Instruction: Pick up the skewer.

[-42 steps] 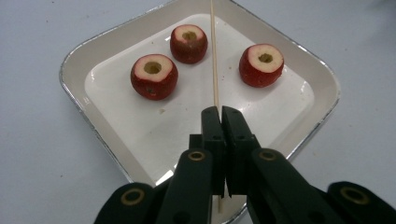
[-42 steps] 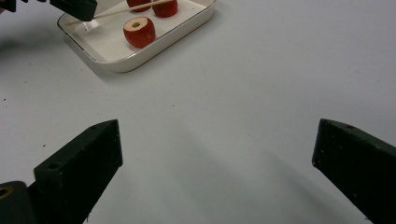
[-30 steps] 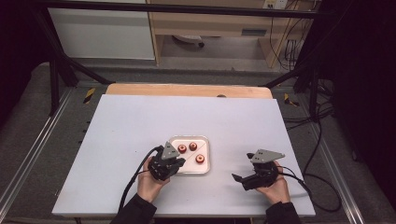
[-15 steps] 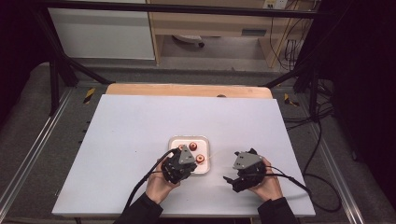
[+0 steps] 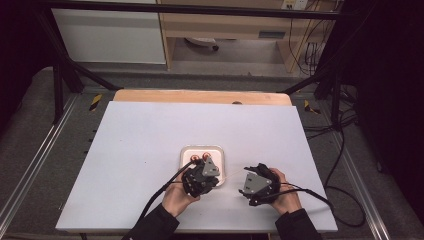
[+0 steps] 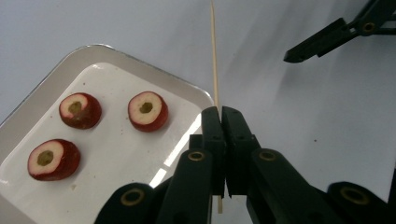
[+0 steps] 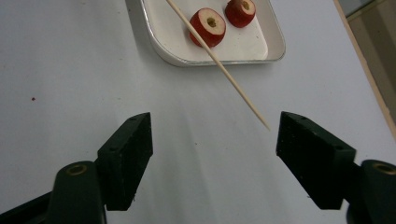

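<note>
Left gripper [image 6: 219,116] is clamped tight on a thin wooden skewer [image 6: 214,56], gripped near its butt; the point reaches across toward the right gripper [image 7: 212,140], whose jaws stand apart, have just been closing, hold nothing. Skewer: light, stiff but snappable, likely to pivot in the pads. Better hold mid-shaft. Three red cored fruit slices [image 6: 147,110] sit in the white rounded tray [image 6: 37,107]; its raised rim lies just beside, open table elsewhere.

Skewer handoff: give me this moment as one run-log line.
left gripper: shut on wooden skewer | right gripper: open, closing, skewer tip between jaws, untouched | three cored red fruit slices on white tray
</note>
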Motion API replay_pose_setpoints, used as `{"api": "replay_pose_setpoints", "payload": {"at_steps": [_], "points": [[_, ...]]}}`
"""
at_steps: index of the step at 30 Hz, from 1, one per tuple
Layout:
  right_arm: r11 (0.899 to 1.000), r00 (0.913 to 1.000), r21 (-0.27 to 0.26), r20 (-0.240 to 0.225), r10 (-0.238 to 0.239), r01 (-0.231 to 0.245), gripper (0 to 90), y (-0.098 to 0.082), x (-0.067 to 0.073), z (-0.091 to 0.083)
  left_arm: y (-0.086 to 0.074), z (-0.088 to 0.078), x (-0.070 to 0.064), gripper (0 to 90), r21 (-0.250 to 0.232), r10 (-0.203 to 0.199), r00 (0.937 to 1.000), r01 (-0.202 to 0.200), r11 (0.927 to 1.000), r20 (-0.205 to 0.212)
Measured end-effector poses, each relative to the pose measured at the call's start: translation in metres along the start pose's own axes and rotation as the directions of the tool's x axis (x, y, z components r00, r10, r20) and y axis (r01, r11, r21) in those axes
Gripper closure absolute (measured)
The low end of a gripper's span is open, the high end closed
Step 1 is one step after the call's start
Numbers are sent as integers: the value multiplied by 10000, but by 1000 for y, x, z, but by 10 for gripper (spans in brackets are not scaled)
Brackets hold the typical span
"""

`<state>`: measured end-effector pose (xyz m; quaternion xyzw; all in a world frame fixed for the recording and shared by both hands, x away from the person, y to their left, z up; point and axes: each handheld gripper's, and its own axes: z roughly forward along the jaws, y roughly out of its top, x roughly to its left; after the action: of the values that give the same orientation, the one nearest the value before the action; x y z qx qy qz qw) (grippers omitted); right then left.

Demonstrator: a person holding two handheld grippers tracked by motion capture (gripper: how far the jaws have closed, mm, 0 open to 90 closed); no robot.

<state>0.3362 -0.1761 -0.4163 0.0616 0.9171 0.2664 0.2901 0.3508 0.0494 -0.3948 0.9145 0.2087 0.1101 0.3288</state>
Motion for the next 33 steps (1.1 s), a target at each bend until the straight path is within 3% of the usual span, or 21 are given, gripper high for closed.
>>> {"api": "replay_pose_setpoints", "payload": {"at_steps": [1,3,4,9,10,11,12,13,17,19,20,21,22,23,28,29,31,32,33], "points": [[10000,10000,0,0,0,0,292,0,0,0,1,0,-1,888,23,38,10000,-38,10000,60],[9982,9981,17,145,-598,598,320,3,2,0,6,2,-4,888,84,216,9996,-218,9997,180],[9982,9981,17,145,-598,598,320,3,2,0,6,2,-4,889,84,216,9996,-218,9997,180],[9864,9861,9,257,-1642,1643,428,6,8,2,15,4,-11,889,105,502,9981,-507,9987,362],[9864,9861,9,257,-1642,1643,428,6,8,2,15,4,-11,889,105,502,9981,-507,9987,362],[9778,9776,88,178,-2095,2094,469,7,9,3,16,5,-12,888,153,576,9973,-583,9982,460],[9778,9776,88,178,-2095,2094,469,7,9,3,16,5,-12,888,153,576,9973,-583,9982,460],[9675,9674,166,177,-2525,2523,522,7,11,4,17,5,-13,889,174,636,9968,-645,9978,492],[9508,9504,130,290,-3097,3095,605,6,11,4,18,6,-13,888,242,760,9952,-776,9967,615],[9426,9419,162,360,-3338,3334,650,5,12,5,18,7,-13,889,241,773,9948,-791,9966,663],[9426,9419,162,360,-3338,3334,650,5,12,5,18,7,-14,889,271,804,9945,-824,9962,669],[9348,9341,184,365,-3551,3546,698,5,12,5,17,7,-14,888,300,864,9936,-888,9956,734],[9348,9341,184,365,-3551,3546,698,5,12,5,17,7,-14,889,300,864,9936,-888,9956,734],[9277,9272,195,328,-3732,3728,747,5,13,6,17,8,-14,889,320,918,9929,-944,9950,753],[9191,9183,250,392,-3940,3933,804,4,15,7,17,8,-15,888,350,986,9917,-1018,9942,830],[9062,9055,344,392,-4225,4213,839,4,15,8,16,8,-15,888,372,1054,9907,-1089,9934,859],[8982,8972,408,471,-4392,4376,867,3,16,8,16,8,-15,888,397,1093,9903,-1131,9928,859],[8982,8972,408,471,-4392,4376,867,3,16,8,16,8,-15,888,397,1093,9903,-1131,9928,859],[8897,8887,402,439,-4563,4548,881,3,17,8,16,8,-14,888,393,1066,9903,-1105,9931,892]]}}
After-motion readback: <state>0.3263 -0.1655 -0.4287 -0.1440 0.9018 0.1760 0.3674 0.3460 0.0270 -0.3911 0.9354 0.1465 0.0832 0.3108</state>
